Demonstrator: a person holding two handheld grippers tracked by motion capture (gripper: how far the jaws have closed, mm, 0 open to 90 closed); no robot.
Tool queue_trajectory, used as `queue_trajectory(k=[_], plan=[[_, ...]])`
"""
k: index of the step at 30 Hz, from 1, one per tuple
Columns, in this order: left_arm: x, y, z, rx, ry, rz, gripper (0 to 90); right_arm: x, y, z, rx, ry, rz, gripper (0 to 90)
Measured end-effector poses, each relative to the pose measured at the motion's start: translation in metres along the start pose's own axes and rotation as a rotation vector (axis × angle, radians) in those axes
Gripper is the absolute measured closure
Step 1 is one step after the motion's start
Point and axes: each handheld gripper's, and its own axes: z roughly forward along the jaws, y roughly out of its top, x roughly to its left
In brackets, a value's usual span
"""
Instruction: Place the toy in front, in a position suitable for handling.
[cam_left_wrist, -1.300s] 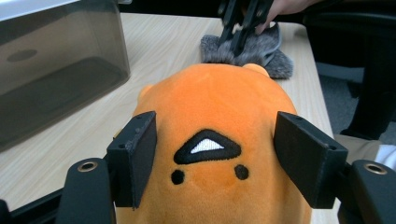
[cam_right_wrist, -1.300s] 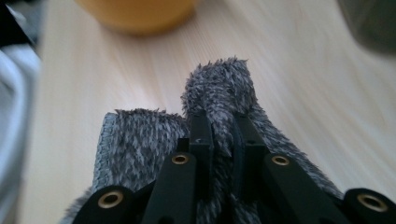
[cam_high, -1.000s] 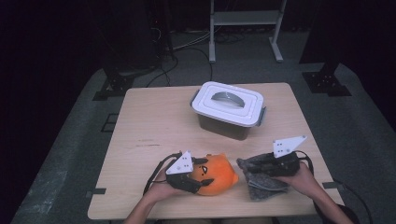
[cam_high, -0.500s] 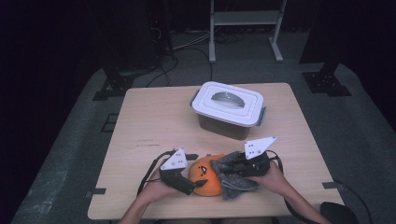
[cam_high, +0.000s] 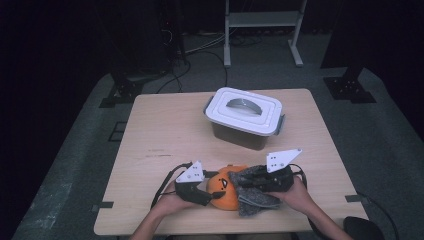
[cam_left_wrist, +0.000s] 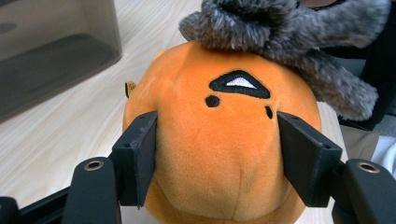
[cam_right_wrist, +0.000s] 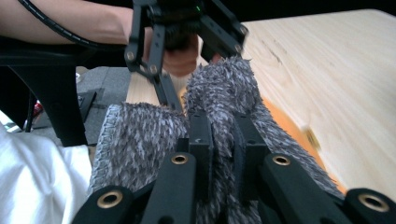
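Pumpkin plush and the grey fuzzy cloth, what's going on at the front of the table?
A person works two handheld grippers at the near edge of the wooden table. The left gripper has just been closing and its jaws now press the sides of the orange pumpkin plush. The right gripper is shut on a fold of the grey fuzzy cloth and holds it against the plush's top. The lidded plastic container sits farther back, closed and apart from both.
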Motion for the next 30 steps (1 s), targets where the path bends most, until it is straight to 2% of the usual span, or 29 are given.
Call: queue_trajectory(k=[3,7,9,13,18,21,24,27,30], plan=[[0.0,0.004,0.005,0.007,-0.004,0.024,33.2,0.002,0.011,0.007,0.0,-0.001,-0.026,79.4],[0.0,0.004,0.005,0.007,-0.006,0.035,33.6,0.0,0.011,0.011,-0.001,-0.001,-0.033,79.4],[0.0,0.003,0.004,0.009,0.0,0.039,33.8,-0.001,0.008,0.007,-0.008,0.003,-0.021,79.4],[-0.001,0.002,0.001,0.019,0.006,0.059,33.5,-0.003,-0.001,-0.006,0.002,-0.028,-0.004,79.4],[-0.002,0.0,0.001,0.016,0.008,0.065,33.3,-0.006,-0.02,-0.025,0.004,-0.065,0.059,79.4],[-0.002,0.001,0.003,0.008,0.005,0.069,33.1,-0.005,-0.022,-0.03,0.012,-0.076,0.065,79.4],[-0.003,0.003,0.004,0.016,0.008,0.091,33.3,-0.002,-0.014,-0.025,0.004,-0.066,0.047,79.4],[-0.007,0.006,0.005,0.036,0.019,0.127,33.5,-0.001,0.001,-0.008,0.001,-0.044,0.009,79.3],[-0.006,0.002,0.002,0.04,0.024,0.12,33.6,-0.005,0.007,0.005,0.0,-0.029,-0.005,79.3]])
